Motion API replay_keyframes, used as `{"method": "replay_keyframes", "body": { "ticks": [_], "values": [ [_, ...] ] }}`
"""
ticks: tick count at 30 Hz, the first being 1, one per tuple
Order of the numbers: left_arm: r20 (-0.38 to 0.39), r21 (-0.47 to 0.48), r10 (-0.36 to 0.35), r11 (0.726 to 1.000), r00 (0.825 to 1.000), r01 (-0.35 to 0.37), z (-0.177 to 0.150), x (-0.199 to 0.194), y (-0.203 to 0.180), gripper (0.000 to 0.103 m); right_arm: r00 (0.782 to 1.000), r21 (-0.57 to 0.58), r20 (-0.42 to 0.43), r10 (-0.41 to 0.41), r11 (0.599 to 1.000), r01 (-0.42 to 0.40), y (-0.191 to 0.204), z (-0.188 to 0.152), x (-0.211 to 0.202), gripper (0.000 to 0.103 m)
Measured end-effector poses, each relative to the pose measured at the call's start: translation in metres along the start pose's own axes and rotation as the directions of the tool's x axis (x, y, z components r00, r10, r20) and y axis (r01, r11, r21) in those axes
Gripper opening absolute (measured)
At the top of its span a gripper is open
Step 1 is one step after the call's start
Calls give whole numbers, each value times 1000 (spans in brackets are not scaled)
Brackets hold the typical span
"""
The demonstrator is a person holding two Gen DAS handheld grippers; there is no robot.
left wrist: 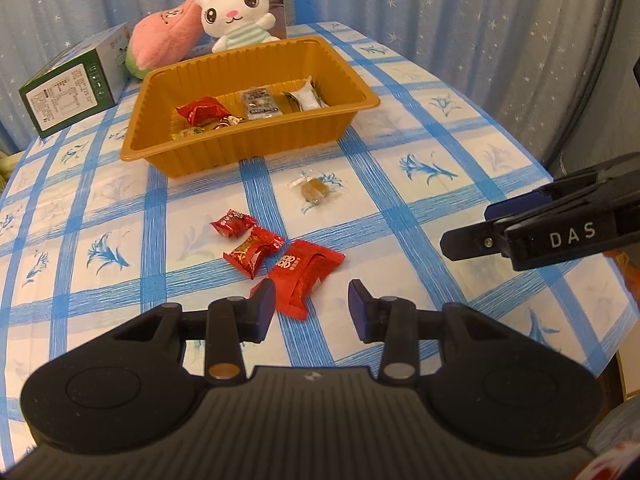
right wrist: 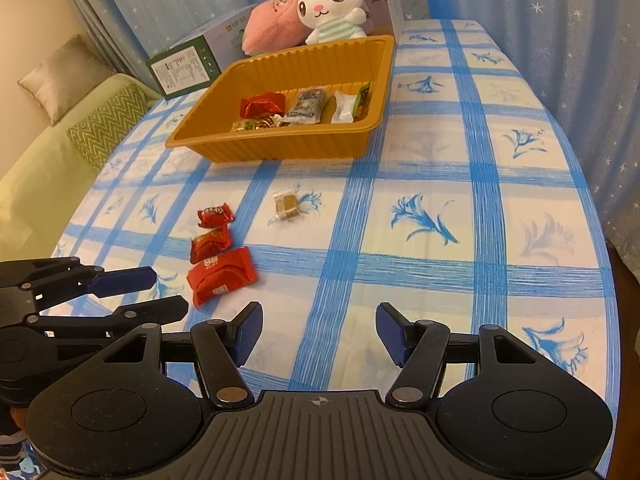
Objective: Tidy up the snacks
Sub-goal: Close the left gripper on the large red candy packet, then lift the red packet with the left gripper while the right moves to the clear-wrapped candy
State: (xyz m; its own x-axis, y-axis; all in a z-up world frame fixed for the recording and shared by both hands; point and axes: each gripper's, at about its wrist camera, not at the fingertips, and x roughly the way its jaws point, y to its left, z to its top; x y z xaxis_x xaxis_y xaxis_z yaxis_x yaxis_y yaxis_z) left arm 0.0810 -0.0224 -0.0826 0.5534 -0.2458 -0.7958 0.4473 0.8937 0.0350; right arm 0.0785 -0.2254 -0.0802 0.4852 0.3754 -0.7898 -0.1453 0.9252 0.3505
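- My left gripper (left wrist: 312, 306) hovers low over the tablecloth (left wrist: 400, 208), jaws parted to a narrow gap and holding nothing; the large red snack packet (left wrist: 306, 270) lies just ahead, its near corner by the left pad.
- My right gripper (right wrist: 319, 334) stands wider, also empty, over bare cloth to the right of the packets.
- Beyond the large packet I see two smaller red wrapped candies (left wrist: 252, 256) (left wrist: 232, 223) in a loose row, each near the next.
- A brown candy in clear wrap (left wrist: 314, 191) lies apart from them, between the red ones and the tray.
- The ribbed gold plastic tray (left wrist: 224, 148) already holds a red candy, a grey bar, a white-and-green packet and some small sweets.
- Behind the tray sit a white rabbit plush (left wrist: 238, 12), a pink plush (left wrist: 168, 38) and a green box (left wrist: 68, 92).
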Motion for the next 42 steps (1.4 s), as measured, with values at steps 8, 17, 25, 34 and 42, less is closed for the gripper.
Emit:
{"method": "replay_keyframes", "body": {
  "ticks": [8, 17, 25, 34, 42],
  "values": [
    [-24, 51, -4, 999, 1000, 5, 4, 19, 6, 37, 1000, 19, -6, -17, 1000, 17, -2, 0, 5, 63],
    [-60, 108, -22, 994, 998, 29, 12, 48, 12, 37, 999, 49, -14, -35, 998, 36, -6, 1, 9, 63],
    [-99, 113, -48, 992, 994, 59, 20, 66, 15, 37, 999, 83, -18, -49, 995, 50, -11, 2, 11, 63],
    [-109, 76, -67, 994, 992, 75, 19, 71, 15, 28, 998, 98, -19, -54, 994, 55, -14, 4, 13, 63],
    [-71, 47, -65, 997, 995, 68, 18, 58, 17, 24, 999, 84, -19, -49, 995, 50, -13, 5, 15, 63]
  ]
}}
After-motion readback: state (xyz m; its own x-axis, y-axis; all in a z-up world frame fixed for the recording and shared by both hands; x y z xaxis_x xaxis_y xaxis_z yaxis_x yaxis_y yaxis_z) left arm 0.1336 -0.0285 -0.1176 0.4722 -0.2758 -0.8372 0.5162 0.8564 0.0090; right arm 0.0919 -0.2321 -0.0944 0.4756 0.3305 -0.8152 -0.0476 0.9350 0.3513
